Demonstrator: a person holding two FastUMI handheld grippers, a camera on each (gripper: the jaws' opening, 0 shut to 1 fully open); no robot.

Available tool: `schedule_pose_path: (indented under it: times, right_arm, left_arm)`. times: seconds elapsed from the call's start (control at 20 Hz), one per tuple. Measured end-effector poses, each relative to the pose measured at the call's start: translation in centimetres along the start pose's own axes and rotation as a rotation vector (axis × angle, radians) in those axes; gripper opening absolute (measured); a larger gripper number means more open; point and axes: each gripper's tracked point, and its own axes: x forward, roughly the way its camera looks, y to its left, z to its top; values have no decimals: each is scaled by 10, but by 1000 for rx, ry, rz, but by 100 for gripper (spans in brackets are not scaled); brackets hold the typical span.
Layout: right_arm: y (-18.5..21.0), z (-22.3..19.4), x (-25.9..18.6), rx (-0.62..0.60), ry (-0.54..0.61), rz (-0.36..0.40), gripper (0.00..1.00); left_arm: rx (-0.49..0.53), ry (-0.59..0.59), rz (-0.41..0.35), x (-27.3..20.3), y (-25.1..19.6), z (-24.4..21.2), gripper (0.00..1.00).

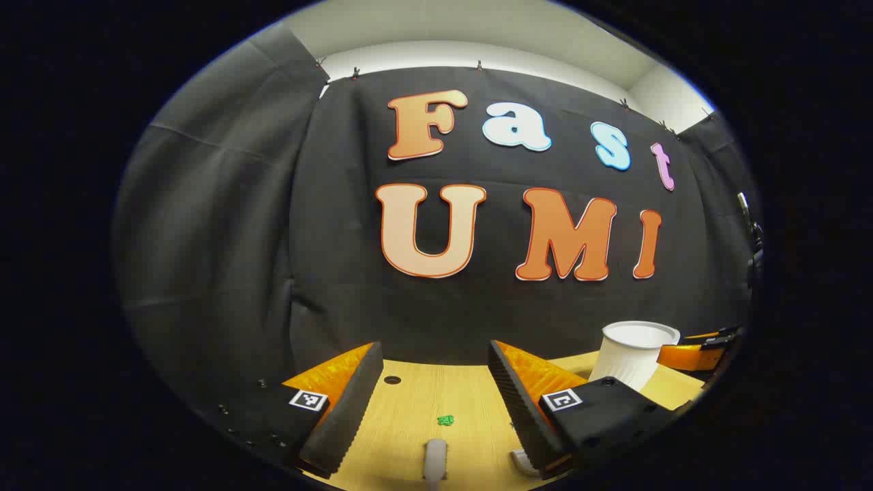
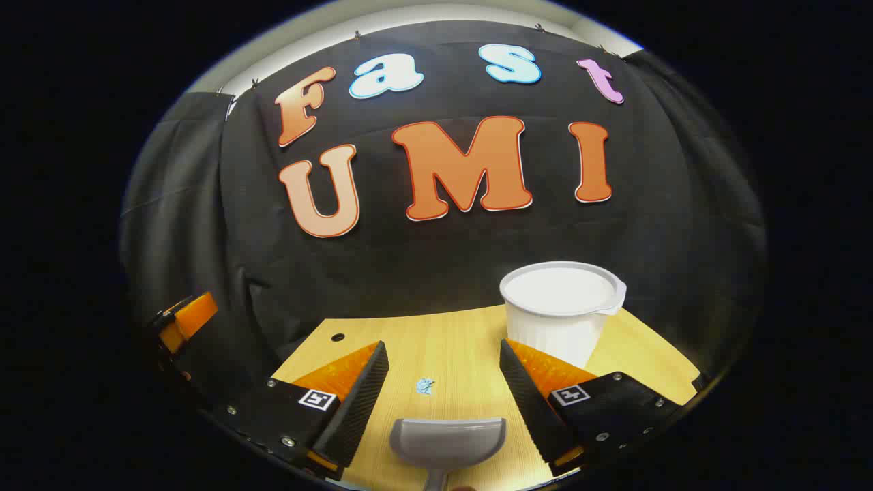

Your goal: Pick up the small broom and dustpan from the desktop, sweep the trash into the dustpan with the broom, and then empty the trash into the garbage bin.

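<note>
In the left gripper view my left gripper (image 1: 434, 351) is open above the wooden desktop (image 1: 409, 423). A small green scrap (image 1: 445, 420) lies between its fingers. Just below the scrap a grey rounded end (image 1: 435, 460) pokes in, seemingly the small broom, untouched. In the right gripper view my right gripper (image 2: 442, 346) is open too, over the grey dustpan (image 2: 449, 442), which lies flat on the desktop (image 2: 464, 341) with its mouth facing away. A pale blue scrap (image 2: 425, 386) lies just beyond the pan. The white ribbed garbage bin (image 2: 560, 310) stands upright at the back right.
The bin (image 1: 634, 351) sits right of my left gripper's right finger, with the right gripper (image 1: 702, 348) beyond it. The left gripper (image 2: 181, 320) shows at the far left in the right gripper view. A small hole (image 2: 337, 337) marks the desktop's back left. Black cloth walls the far edge.
</note>
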Motion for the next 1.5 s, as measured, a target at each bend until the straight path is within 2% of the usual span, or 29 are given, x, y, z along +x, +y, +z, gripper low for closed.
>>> schedule_pose_path:
  times: [0.3,0.5,0.95,1.2,1.5]
  right_arm:
    - [25,19,10,-56,-51,-80,99]
    - [40,20,17,-68,-26,-40,99]
    - [31,14,16,-90,0,-78,99]
    - [31,-15,16,-78,102,-91,99]
    - [21,-94,3,-142,330,-117,99]
  left_arm:
    - [-2,-25,-23,30,42,10,98]
    - [7,-33,32,38,69,18,98]
    - [24,-41,-31,49,48,19,96]
    - [25,-25,-38,51,50,10,96]
    - [13,0,-29,48,61,-5,98]
